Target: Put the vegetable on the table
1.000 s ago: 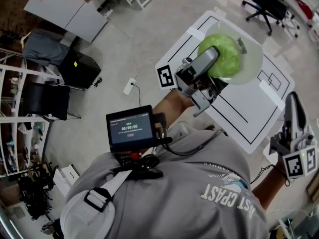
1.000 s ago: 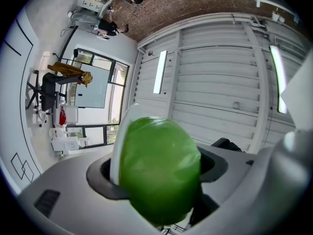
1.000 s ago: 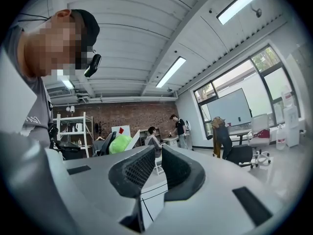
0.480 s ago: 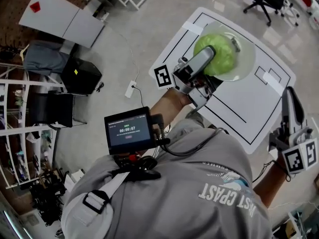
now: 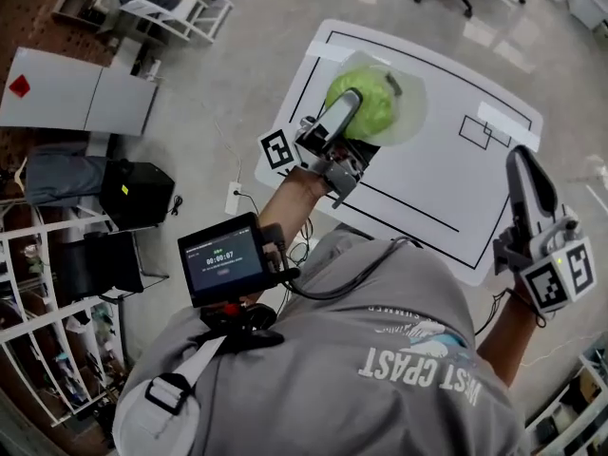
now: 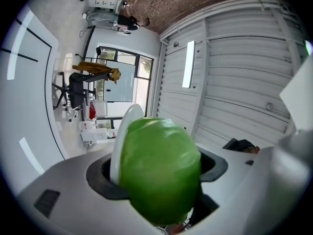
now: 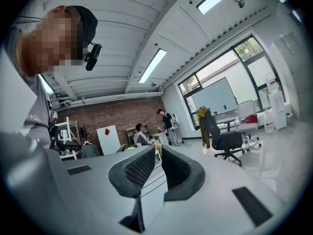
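A person seen from above holds a hand-held gripper in each hand over a white counter (image 5: 446, 188) marked with black lines. The left hand-held gripper (image 6: 156, 174) is clamped on a round, glossy green vegetable (image 5: 366, 103), its jaws spread wide around it. The vegetable sits over a pale, round, translucent plate (image 5: 407, 112) near the counter's far left part. No view shows whether it rests on the plate or is lifted clear. The right hand-held gripper (image 7: 157, 160) is closed and empty, well apart at the counter's near right edge.

Likely risks: the vegetable's smooth, curved skin gives the jaws little purchase, so a tilt or jolt could let it slip. Released on its round side, it could roll toward the counter's edge. If the plate clings underneath, it might be dragged or tipped.
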Available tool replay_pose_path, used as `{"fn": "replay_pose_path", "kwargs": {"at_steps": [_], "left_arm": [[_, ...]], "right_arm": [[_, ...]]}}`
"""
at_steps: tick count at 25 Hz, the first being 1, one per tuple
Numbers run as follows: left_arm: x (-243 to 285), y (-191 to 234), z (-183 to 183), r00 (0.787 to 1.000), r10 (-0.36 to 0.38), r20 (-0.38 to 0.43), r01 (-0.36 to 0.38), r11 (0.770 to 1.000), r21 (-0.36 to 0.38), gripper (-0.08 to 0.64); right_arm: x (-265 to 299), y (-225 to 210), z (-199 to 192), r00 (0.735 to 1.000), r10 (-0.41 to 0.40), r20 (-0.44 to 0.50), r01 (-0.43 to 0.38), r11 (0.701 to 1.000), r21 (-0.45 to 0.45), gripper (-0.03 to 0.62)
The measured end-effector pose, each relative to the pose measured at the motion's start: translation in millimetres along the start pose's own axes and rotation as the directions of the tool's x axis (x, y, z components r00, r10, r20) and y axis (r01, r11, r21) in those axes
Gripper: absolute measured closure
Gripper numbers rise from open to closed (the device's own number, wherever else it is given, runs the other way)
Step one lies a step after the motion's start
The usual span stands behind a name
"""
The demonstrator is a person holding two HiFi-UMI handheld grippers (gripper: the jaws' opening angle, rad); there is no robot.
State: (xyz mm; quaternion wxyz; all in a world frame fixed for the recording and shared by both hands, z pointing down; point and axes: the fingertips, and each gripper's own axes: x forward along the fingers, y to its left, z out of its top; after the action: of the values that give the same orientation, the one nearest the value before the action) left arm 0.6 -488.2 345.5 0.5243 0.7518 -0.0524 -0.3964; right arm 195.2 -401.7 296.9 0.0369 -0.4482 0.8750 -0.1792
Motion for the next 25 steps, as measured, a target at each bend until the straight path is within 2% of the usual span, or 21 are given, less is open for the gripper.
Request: {"fn": "replay_pose_path", "kwargs": {"at_steps": [6,12,17,25], "left_arm": [[3,63,15,0.993,0.105,-0.062,-0.106,0.994,-0.018,0.189],[-16,103,0,0.965,0.212,-0.157,-0.219,0.976,-0.024,0.189],[-32,137,-17,0.92,0.297,-0.256,-0.31,0.951,-0.009,0.189],[-60,185,-45,0.826,0.406,-0.39,-0.444,0.896,-0.006,0.189]], "right_arm": [[16,-28,-9,0.999,-0.045,-0.006,0.046,0.998,0.036,0.563],[4,-29,-20,0.996,-0.092,-0.006,0.092,0.994,0.061,0.563],[-6,-28,-28,0.992,-0.129,-0.008,0.129,0.989,0.079,0.563],[-19,-23,-29,0.985,-0.17,-0.015,0.17,0.98,0.098,0.563]]}}
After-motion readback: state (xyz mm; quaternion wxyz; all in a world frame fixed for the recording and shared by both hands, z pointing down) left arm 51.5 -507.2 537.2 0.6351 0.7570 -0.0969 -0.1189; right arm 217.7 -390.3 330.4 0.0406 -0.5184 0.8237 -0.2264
